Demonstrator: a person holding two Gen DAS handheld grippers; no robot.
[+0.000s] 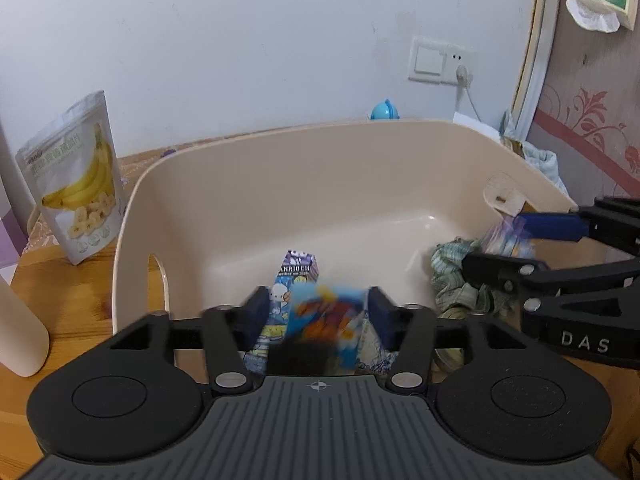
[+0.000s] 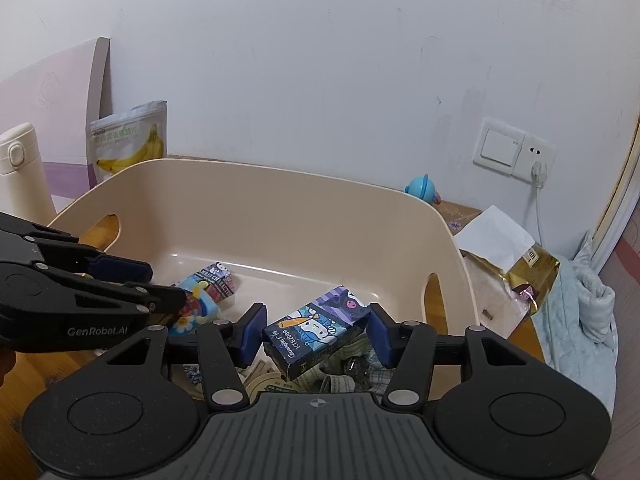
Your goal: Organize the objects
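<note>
Gripping cartoon box [image 2: 318, 330] in right claw [image 2: 316, 330], long axis tilted | left claw [image 1: 318, 316] holds blurred colourful packet [image 1: 326, 320]

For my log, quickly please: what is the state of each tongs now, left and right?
Left tongs: closed on a blurred colourful packet over the beige basket.
Right tongs: closed on a cartoon-printed box.

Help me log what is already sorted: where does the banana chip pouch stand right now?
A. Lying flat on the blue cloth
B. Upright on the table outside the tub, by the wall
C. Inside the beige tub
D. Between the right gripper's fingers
B: the banana chip pouch stands upright on the wooden table, outside the beige tub and in neither gripper.
</note>
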